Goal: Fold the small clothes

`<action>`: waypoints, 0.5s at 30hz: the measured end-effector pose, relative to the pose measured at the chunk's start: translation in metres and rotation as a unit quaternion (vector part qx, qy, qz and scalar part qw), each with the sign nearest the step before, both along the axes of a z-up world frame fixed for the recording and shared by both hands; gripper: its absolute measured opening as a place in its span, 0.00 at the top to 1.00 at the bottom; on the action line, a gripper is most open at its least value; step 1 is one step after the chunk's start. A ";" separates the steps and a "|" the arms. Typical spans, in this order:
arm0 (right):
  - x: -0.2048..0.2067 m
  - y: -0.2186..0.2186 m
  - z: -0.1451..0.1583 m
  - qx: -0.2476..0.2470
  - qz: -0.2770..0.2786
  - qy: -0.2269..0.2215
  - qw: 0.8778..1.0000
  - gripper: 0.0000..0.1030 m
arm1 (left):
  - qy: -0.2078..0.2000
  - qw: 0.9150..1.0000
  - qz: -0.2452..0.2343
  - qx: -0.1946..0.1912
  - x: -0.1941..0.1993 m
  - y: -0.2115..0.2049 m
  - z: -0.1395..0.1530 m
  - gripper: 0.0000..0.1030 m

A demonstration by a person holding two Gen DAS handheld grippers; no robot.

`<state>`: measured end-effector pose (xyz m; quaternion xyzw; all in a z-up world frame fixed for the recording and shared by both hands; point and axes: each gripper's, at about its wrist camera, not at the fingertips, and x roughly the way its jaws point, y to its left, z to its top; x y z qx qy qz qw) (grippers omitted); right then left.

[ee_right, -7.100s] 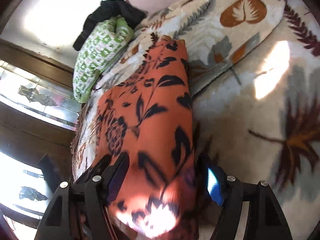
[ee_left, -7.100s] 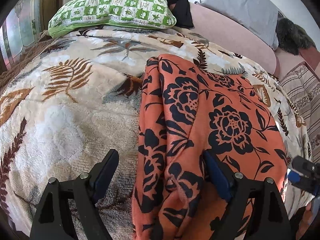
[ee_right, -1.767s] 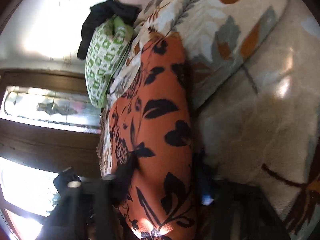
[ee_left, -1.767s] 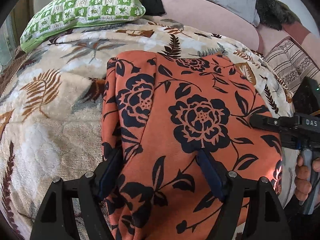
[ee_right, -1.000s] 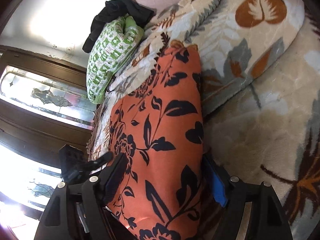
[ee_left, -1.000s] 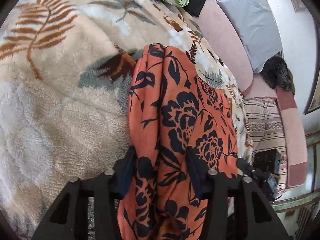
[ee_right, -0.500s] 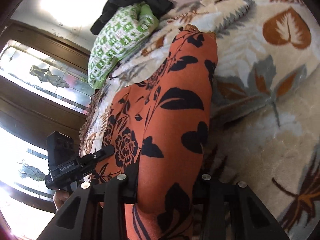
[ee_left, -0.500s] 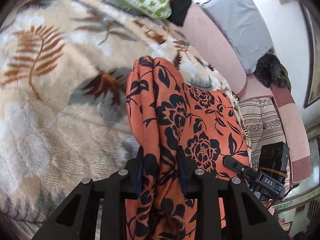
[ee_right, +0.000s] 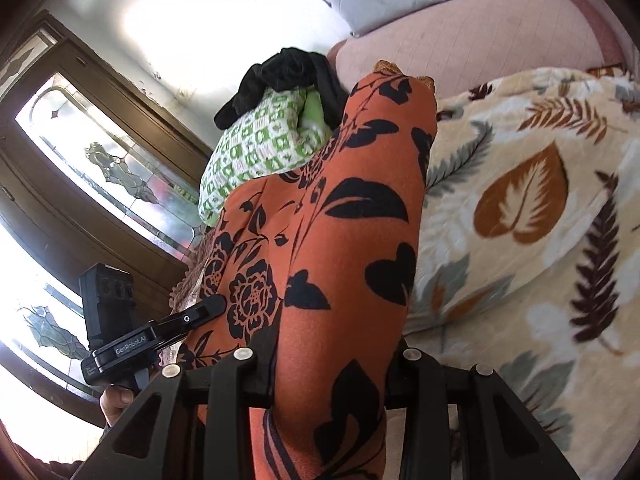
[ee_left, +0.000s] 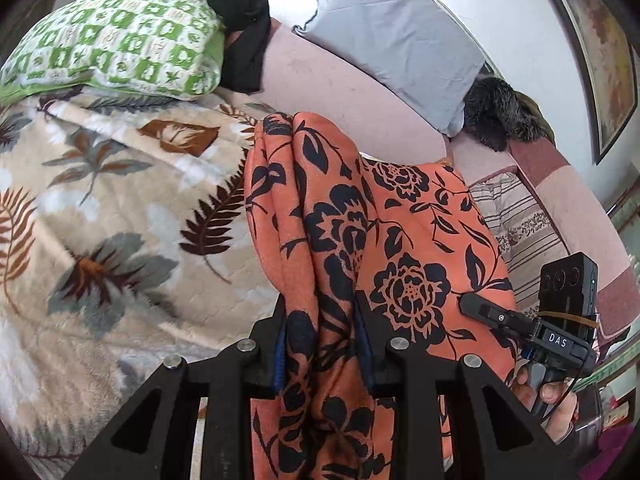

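Observation:
An orange garment with black flowers [ee_left: 380, 248] hangs lifted above the leaf-print blanket [ee_left: 100, 220]. My left gripper [ee_left: 320, 344] is shut on a bunched edge of it. My right gripper [ee_right: 336, 360] is shut on the opposite edge of the same garment [ee_right: 340, 240]. The cloth stretches between the two grippers and away towards its far end near the pillows. The right gripper also shows in the left wrist view [ee_left: 516, 320], and the left gripper shows in the right wrist view [ee_right: 160, 332]. Each is held by a hand.
A green checked pillow [ee_left: 116, 52] with a black garment [ee_left: 236, 12] on it lies at the bed's head. A grey pillow [ee_left: 396, 44] leans on the pink headboard [ee_left: 344, 100]. A striped cloth [ee_left: 520, 224] lies at the right. A leaded window [ee_right: 100, 168] is behind.
Both grippers went from open around the garment's near edges to shut on them. They have since lifted the cloth off the blanket and raised it towards the headboard.

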<state>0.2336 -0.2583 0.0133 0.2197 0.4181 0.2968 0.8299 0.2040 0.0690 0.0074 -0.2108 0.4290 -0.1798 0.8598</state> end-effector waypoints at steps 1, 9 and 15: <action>0.002 -0.004 -0.002 0.002 -0.002 0.002 1.000 0.65 | 0.002 1.000 -0.001 0.005 0.001 -0.004 -0.002 0.71; 0.030 -0.022 -0.047 0.015 -0.006 0.031 0.999 0.65 | 0.035 0.999 0.002 0.039 0.027 -0.029 -0.041 0.70; 0.048 -0.034 -0.104 -0.023 -0.038 0.107 0.993 0.60 | 0.103 0.992 -0.005 0.072 0.046 -0.051 -0.105 0.63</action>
